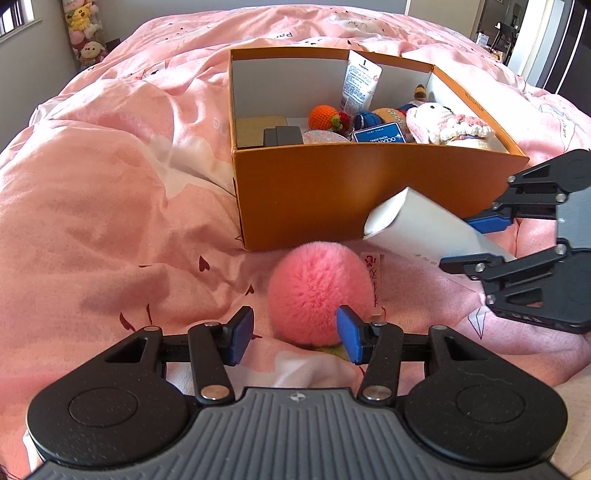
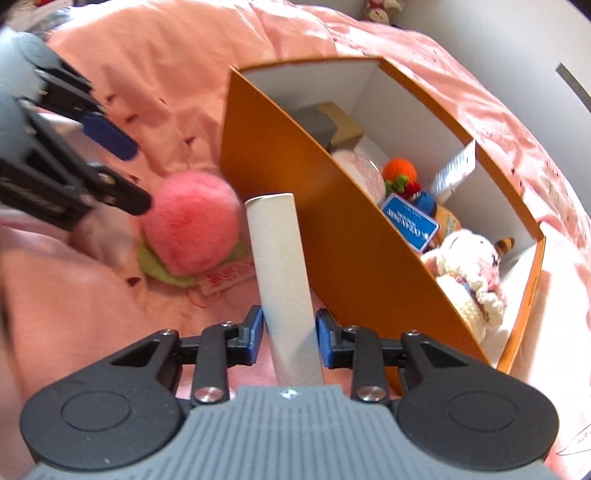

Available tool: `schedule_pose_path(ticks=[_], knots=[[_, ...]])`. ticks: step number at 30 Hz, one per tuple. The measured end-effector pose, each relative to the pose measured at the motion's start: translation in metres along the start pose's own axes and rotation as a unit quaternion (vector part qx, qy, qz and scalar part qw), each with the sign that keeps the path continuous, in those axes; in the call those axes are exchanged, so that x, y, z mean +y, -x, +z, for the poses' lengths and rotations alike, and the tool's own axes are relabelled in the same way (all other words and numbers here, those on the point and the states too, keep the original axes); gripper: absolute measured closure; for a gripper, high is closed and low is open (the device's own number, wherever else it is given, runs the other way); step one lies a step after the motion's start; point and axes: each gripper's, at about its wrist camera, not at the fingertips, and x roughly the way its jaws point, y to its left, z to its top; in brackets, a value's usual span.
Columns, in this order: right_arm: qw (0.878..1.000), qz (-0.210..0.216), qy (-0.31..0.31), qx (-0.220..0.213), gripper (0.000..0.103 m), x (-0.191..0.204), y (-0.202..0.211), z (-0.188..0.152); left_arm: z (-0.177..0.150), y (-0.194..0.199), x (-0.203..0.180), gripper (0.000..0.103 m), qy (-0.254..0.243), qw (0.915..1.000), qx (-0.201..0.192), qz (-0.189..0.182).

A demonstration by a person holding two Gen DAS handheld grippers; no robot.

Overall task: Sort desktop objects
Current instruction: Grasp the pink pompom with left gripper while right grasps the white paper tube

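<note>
A fluffy pink pom-pom [image 1: 319,290] with a green base and a paper tag lies on the pink duvet, just before the orange box [image 1: 332,192]. My left gripper [image 1: 295,336] is open, and its right pad overlaps the pom-pom's near edge. My right gripper [image 2: 290,336] is shut on a long white carton [image 2: 280,258], which is lifted off the bed and tilts toward the box's front wall [image 2: 295,206]. The left wrist view shows that carton [image 1: 417,221] in the right gripper [image 1: 476,243] at the right. In the right wrist view the pom-pom [image 2: 192,225] sits left of the carton, beside the left gripper [image 2: 138,177].
The orange box holds a crochet orange [image 1: 323,116], a blue card [image 1: 378,136], a white tube [image 1: 360,79], a knitted doll [image 1: 448,125] and grey blocks [image 1: 282,136]. The rumpled pink duvet [image 1: 110,221] spreads all round. Plush toys [image 1: 83,29] stand at the far left.
</note>
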Motion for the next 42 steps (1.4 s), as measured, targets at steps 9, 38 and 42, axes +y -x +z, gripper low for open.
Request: schedule_pose_path(ticks=[9, 38, 42], knots=[[1.0, 0.014, -0.016, 0.002, 0.066, 0.002, -0.02, 0.002, 0.013, -0.021, -0.009, 0.035, -0.008, 0.9996, -0.002, -0.027], [0.999, 0.006, -0.041, -0.009, 0.068, 0.003, -0.024, -0.009, -0.001, -0.079, -0.008, 0.051, 0.046, 0.9971, 0.054, -0.029], [0.999, 0.006, -0.031, -0.02, 0.07, 0.001, -0.009, -0.01, -0.003, -0.067, -0.004, 0.052, 0.055, 0.9968, 0.047, -0.035]])
